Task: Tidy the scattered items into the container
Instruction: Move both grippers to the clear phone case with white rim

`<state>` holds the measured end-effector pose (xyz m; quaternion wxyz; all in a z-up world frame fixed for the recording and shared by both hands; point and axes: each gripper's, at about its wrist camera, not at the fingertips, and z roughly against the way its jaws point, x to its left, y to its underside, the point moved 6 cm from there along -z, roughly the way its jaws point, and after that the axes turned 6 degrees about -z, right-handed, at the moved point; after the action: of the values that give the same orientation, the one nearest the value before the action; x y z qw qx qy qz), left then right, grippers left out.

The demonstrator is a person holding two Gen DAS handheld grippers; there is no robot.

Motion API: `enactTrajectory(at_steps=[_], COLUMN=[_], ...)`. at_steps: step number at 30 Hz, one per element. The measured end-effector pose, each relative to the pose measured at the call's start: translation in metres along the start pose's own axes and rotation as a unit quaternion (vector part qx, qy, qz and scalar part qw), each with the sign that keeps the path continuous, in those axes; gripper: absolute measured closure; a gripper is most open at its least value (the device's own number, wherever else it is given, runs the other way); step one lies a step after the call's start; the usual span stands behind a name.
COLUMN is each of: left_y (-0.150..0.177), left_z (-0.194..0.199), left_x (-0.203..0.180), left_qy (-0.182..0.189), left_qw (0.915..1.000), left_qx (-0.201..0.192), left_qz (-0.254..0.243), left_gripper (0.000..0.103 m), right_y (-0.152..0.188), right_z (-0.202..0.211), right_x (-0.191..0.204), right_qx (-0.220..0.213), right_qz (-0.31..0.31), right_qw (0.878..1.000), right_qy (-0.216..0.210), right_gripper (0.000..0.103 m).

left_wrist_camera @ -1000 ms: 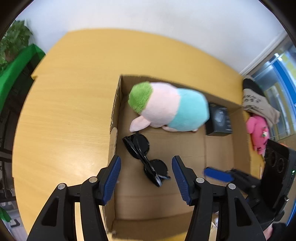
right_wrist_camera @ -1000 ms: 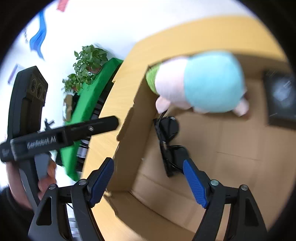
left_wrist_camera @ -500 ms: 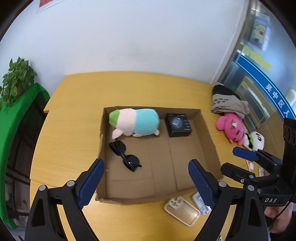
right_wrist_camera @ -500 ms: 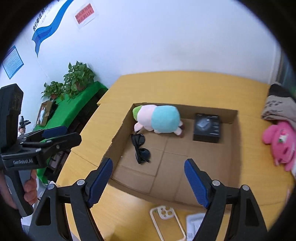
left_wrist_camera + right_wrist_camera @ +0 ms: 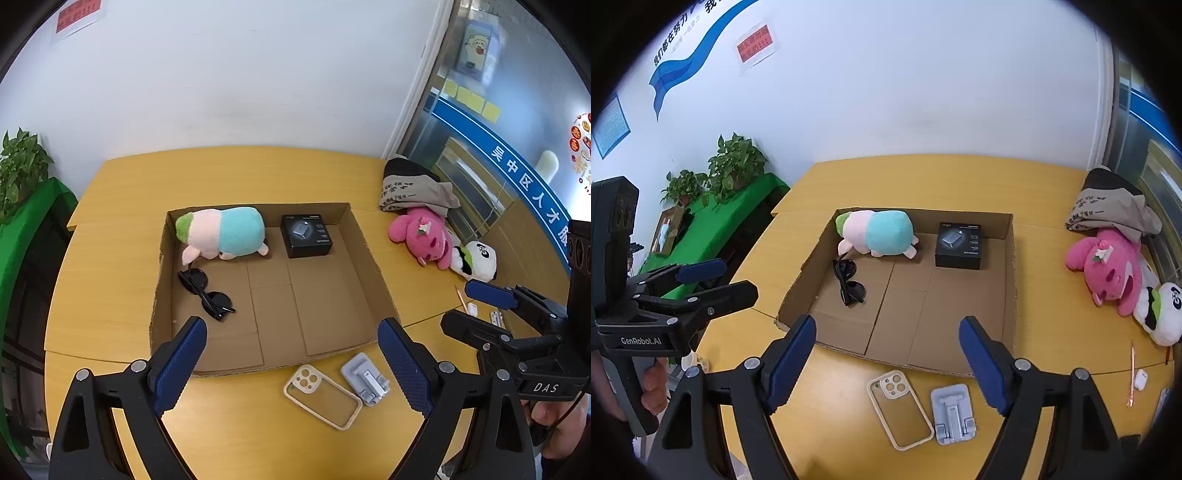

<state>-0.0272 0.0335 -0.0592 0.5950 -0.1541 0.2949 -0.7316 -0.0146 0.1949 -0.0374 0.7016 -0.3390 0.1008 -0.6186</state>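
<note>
An open cardboard box (image 5: 373, 266) (image 5: 1010, 258) lies on the yellow table. Inside it are a pastel plush (image 5: 221, 234) (image 5: 877, 232), black sunglasses (image 5: 205, 291) (image 5: 849, 282) and a small black box (image 5: 306, 235) (image 5: 958, 244). On the table in front of the box lie a clear phone case (image 5: 323, 397) (image 5: 899, 408) and a grey phone stand (image 5: 365, 378) (image 5: 953, 413). My left gripper (image 5: 291, 363) is open and empty, held above the box's near edge. My right gripper (image 5: 886, 363) is open and empty above the case and stand.
A pink plush (image 5: 421, 236) (image 5: 1108, 266), a panda plush (image 5: 476, 262) (image 5: 1158, 310) and a folded cloth (image 5: 413, 188) (image 5: 1108, 210) lie at the table's right. A pencil (image 5: 1131, 373) and a small white earbud case (image 5: 1140, 379) lie nearer. Plants on a green stand (image 5: 731, 206) are left.
Both grippers have pulled up and back from inside the box, and the left one has opened wider. The whole box and the items on the table have come into view.
</note>
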Motion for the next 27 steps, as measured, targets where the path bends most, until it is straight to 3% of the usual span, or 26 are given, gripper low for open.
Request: enactTrajectory(at_steps=[8, 13, 15, 22, 27], left_y=[0.011, 0.033, 0.043, 0.094, 0.120], left_z=[-0.008, -0.033, -0.050, -0.128, -0.185], left_x=[-0.022, -0.028, -0.030, -0.041, -0.039], left_qy=[0.006, 0.019, 0.025, 0.055, 0.071], left_qw=[0.9997, 0.9977, 0.9960, 0.9827, 0.9744], left_qx=[0.018, 0.056, 0.077, 0.161, 0.202], left_qz=[-0.016, -0.035, -0.039, -0.072, -0.069], left_gripper=[0.007, 0.007, 0.007, 0.007, 0.011], right_y=[0.016, 0.059, 0.081, 0.180, 0.228], right_z=[0.001, -0.025, -0.041, -0.114, -0.146], right_x=[-0.023, -0.055, -0.069, -0.092, -0.097], right_qx=[0.009, 0.065, 0.096, 0.196, 0.213], right_qz=[-0.025, -0.093, -0.143, -0.299, -0.374], right_qw=[1.000, 0.993, 0.984, 0.933, 0.902], right_qy=[-0.011, -0.034, -0.042, -0.040, -0.032], right_gripper=[0.023, 0.023, 0.023, 0.023, 0.024])
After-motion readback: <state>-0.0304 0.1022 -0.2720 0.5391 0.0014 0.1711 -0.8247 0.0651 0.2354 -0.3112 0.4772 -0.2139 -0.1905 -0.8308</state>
